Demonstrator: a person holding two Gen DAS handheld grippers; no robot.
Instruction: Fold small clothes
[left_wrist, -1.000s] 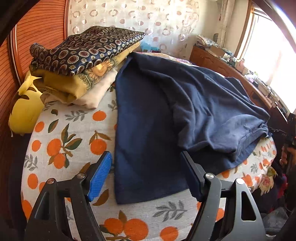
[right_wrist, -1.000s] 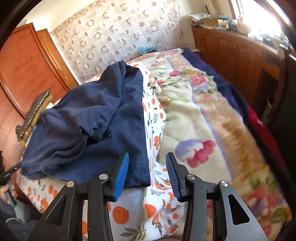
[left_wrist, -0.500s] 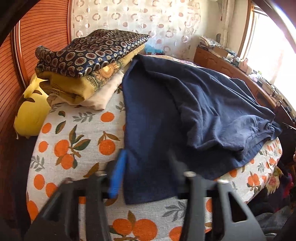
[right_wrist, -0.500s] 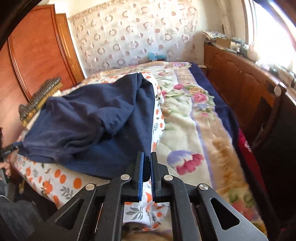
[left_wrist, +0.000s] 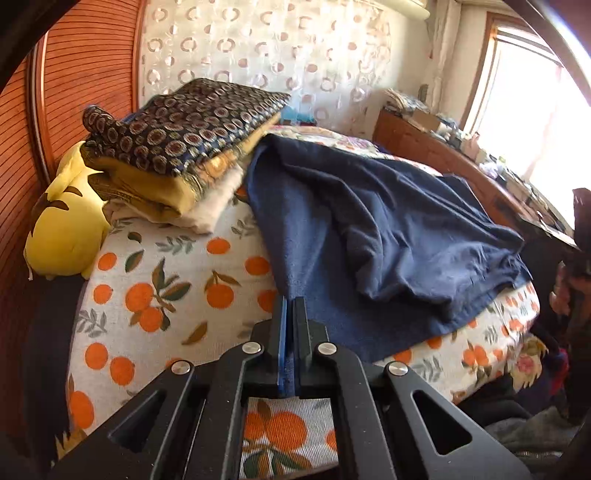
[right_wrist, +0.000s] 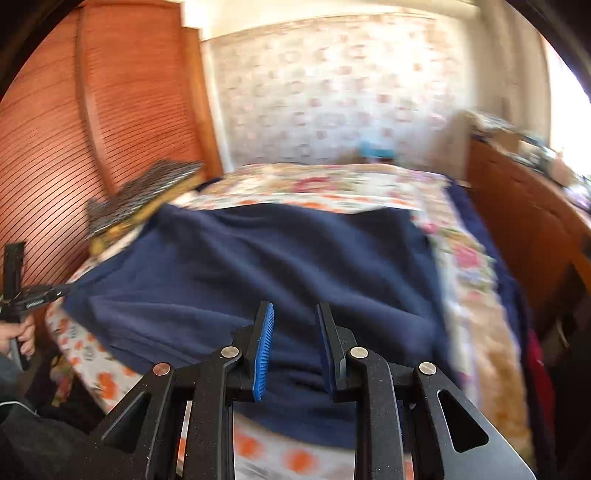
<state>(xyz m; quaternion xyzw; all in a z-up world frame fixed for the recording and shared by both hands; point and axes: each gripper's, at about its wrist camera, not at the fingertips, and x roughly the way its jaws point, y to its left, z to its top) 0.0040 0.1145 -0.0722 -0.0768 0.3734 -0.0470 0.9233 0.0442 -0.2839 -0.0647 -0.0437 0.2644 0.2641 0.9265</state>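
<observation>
The left gripper (left_wrist: 290, 306) has just snapped together on the near left corner of the blue shirt (left_wrist: 369, 236). A second ago its two fingers were wide apart around that same edge. Now they pinch the cloth tight.

The right gripper (right_wrist: 295, 325) did the opposite. Half a second ago it was pressed together at the shirt's right edge. Now its fingers are apart, with the blue cloth showing between them, and it hangs over the middle of the near edge. Its picture is smeared, so it is moving fast.

I think this means one corner is caught and the right side still needs a new grip before the fold can start.

The shirt lies on the bed (left_wrist: 155, 295), across the orange-print sheet, with its near edge at the foot of the bed. Its long way seems to run across the bed, from the pile of folded clothes (left_wrist: 177, 147) toward the window side. Part of it is already flopped over itself.
</observation>
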